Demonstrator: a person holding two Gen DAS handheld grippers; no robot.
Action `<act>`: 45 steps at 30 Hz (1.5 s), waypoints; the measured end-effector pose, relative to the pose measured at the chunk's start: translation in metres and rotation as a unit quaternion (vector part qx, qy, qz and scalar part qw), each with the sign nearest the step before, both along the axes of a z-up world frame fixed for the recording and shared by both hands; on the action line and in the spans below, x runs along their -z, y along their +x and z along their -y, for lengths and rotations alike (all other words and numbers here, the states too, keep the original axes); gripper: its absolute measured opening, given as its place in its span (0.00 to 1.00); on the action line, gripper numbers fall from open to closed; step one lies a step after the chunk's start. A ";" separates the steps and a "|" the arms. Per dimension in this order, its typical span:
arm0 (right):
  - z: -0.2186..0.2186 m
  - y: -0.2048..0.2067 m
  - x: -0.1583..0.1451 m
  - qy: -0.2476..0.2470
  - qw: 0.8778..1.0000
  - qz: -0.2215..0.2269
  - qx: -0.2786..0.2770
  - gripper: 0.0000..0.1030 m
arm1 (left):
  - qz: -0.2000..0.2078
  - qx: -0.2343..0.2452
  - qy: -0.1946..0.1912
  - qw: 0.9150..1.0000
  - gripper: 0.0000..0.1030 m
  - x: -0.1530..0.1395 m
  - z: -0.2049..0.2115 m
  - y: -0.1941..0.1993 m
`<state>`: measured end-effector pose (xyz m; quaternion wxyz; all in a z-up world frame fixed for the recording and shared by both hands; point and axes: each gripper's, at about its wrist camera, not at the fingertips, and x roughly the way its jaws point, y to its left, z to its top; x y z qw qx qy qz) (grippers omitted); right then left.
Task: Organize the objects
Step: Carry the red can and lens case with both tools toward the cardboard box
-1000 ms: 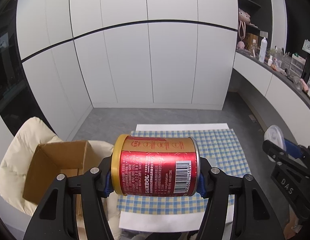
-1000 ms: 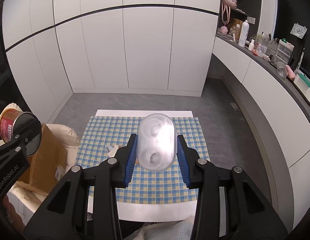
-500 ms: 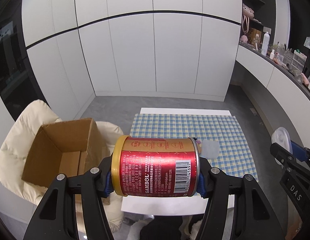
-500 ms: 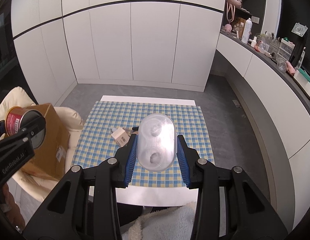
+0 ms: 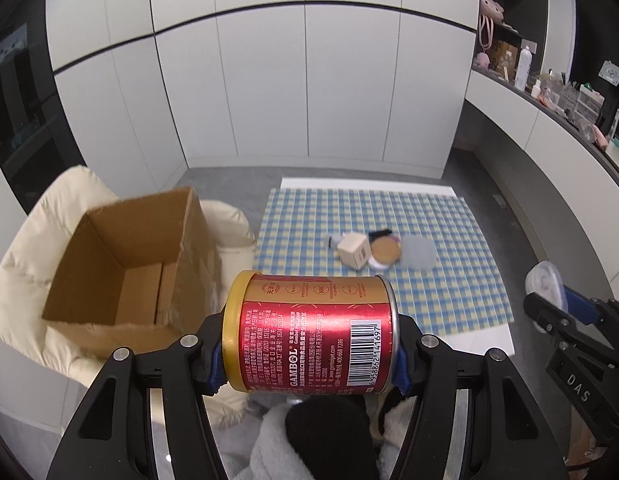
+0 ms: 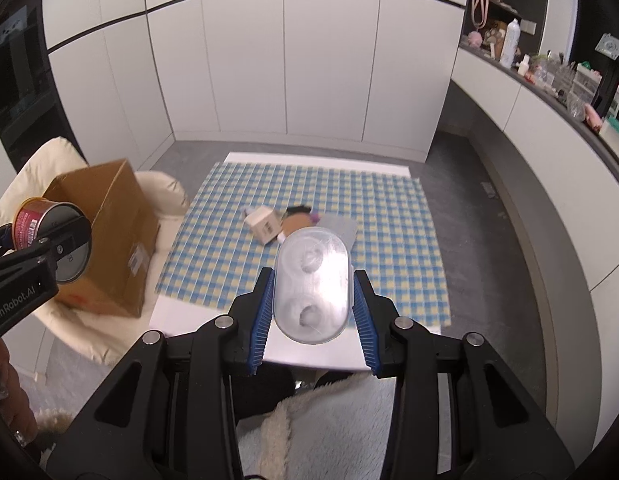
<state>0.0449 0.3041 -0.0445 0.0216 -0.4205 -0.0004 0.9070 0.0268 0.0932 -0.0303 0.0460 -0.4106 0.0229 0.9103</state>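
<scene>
Red can [image 5: 311,334] was lying sideways, clamped end to end in the left gripper [image 5: 309,354], just right of the box [image 5: 121,264] and nearer it | right gripper [image 6: 312,302] pinched a clear case [image 6: 312,285], farther right of box, over the cloth [image 6: 389,220] | guessing can drops in first
</scene>
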 end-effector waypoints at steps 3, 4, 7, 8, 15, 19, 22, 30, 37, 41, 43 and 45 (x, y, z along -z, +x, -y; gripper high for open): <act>0.004 0.011 0.014 -0.010 1.000 0.018 -0.009 0.39 | 0.014 0.003 0.001 1.000 0.60 0.010 0.002 0.005; 0.005 0.014 0.017 -0.011 1.000 0.022 -0.009 0.39 | 0.017 0.003 -0.001 1.000 0.60 0.013 0.002 0.008; 0.008 0.025 0.030 -0.016 0.999 0.038 -0.012 0.39 | 0.027 0.006 -0.002 1.000 0.60 0.021 0.003 0.012; 0.008 0.028 0.033 -0.018 0.999 0.042 -0.014 0.39 | 0.028 0.008 -0.002 1.000 0.60 0.023 0.002 0.014; 0.010 0.049 0.049 -0.024 0.998 0.061 -0.023 0.39 | 0.032 0.016 -0.008 0.999 0.60 0.032 0.000 0.022; 0.010 0.050 0.051 -0.021 0.998 0.061 -0.022 0.39 | 0.027 0.016 -0.005 1.000 0.60 0.031 0.002 0.023; 0.012 0.047 0.048 -0.021 0.998 0.058 -0.024 0.39 | 0.024 0.016 -0.003 1.000 0.60 0.030 0.003 0.023; 0.022 0.042 0.042 -0.020 0.998 0.048 -0.036 0.39 | 0.014 0.004 0.003 1.000 0.60 0.025 0.010 0.028; 0.039 0.044 0.042 -0.019 0.997 0.046 -0.058 0.39 | 0.014 -0.018 0.002 1.000 0.60 0.025 0.025 0.038; 0.057 0.045 0.040 -0.018 0.996 0.040 -0.078 0.39 | 0.008 -0.040 -0.002 0.999 0.60 0.022 0.041 0.048; 0.067 0.046 0.039 -0.017 0.995 0.036 -0.089 0.39 | 0.005 -0.052 -0.004 0.999 0.60 0.020 0.052 0.053; 0.078 0.047 0.038 -0.017 0.994 0.032 -0.102 0.39 | 0.002 -0.064 -0.006 0.998 0.60 0.019 0.062 0.058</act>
